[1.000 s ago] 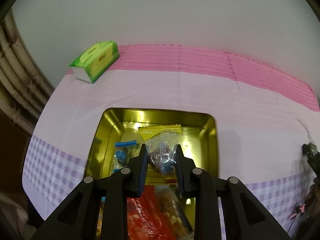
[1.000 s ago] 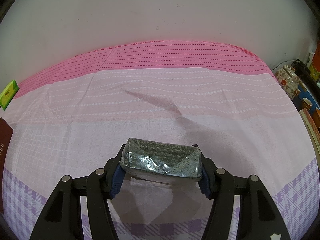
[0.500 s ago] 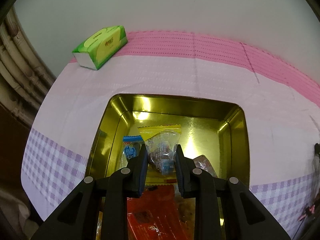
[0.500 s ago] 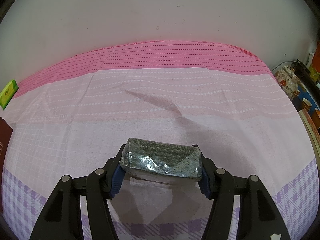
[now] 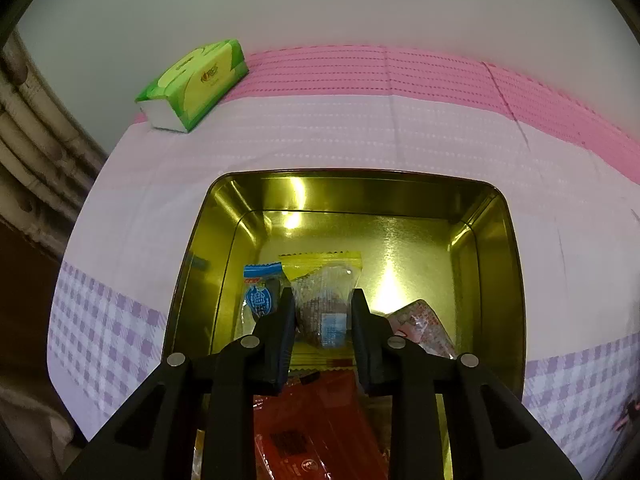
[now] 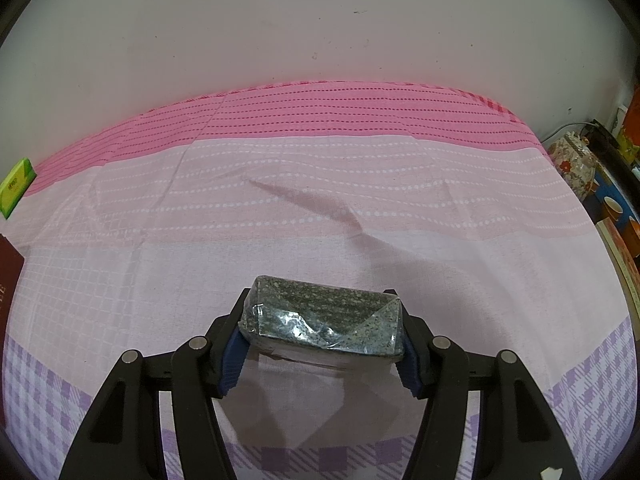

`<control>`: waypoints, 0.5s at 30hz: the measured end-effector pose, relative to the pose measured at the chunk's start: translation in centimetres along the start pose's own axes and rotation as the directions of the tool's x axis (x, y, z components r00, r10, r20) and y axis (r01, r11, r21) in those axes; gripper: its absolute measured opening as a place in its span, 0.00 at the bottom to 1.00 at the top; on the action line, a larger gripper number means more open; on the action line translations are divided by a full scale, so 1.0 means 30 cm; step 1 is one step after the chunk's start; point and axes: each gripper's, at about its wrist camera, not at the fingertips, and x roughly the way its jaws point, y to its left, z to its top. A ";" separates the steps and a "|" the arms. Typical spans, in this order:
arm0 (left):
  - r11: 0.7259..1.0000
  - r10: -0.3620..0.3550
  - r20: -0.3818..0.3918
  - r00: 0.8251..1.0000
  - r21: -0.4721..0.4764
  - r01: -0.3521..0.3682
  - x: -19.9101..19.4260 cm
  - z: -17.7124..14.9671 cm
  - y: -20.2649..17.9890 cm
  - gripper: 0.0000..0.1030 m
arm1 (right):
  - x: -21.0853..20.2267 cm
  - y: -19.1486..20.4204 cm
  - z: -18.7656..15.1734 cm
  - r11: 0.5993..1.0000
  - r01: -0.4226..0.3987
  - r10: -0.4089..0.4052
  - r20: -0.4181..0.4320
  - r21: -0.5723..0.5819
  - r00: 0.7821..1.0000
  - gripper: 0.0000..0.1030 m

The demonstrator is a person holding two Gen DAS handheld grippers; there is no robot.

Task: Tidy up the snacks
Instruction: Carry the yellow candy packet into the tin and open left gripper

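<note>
No legible text on any wrapper

A cloth-covered worktop (image 5: 360,136) is filling both views, its covering (image 6: 320,208) running in bands: deep pink along the far edge by the wall, pale pink across the middle, lilac check toward the lower edge. In the left wrist view a gold tin (image 5: 352,188) is sitting on it at centre, and a green tissue pack (image 5: 196,80) is lying at upper left. In the right wrist view, a dark red book (image 6: 8,276) is showing at the left edge.
</note>
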 end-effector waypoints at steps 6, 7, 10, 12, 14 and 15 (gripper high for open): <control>1.000 0.011 -0.001 1.000 -0.015 -0.011 -0.009 0.006 0.011 0.33 | 0.001 0.004 0.000 1.000 0.000 0.000 0.000 -0.001 1.000 0.57; 1.000 0.010 0.000 1.000 -0.020 -0.010 -0.013 0.006 0.016 0.33 | 0.000 0.003 0.000 1.000 0.000 0.000 0.000 -0.001 1.000 0.57; 1.000 0.005 0.005 1.000 -0.031 -0.005 -0.026 0.008 0.030 0.35 | 0.000 -0.001 0.000 1.000 0.000 0.000 0.000 -0.001 1.000 0.57; 0.999 0.006 0.008 1.000 -0.038 -0.006 -0.037 0.006 0.037 0.37 | 0.000 -0.002 -0.001 1.000 0.000 0.000 0.000 -0.002 1.000 0.57; 0.999 0.007 0.017 1.000 -0.043 -0.006 -0.052 0.006 0.043 0.38 | -0.001 -0.006 -0.001 1.000 0.000 0.000 0.000 -0.002 1.000 0.57; 0.999 0.006 0.021 1.000 -0.045 -0.005 -0.060 0.006 0.045 0.39 | 0.000 -0.002 -0.001 1.000 0.000 0.000 0.000 -0.002 1.000 0.57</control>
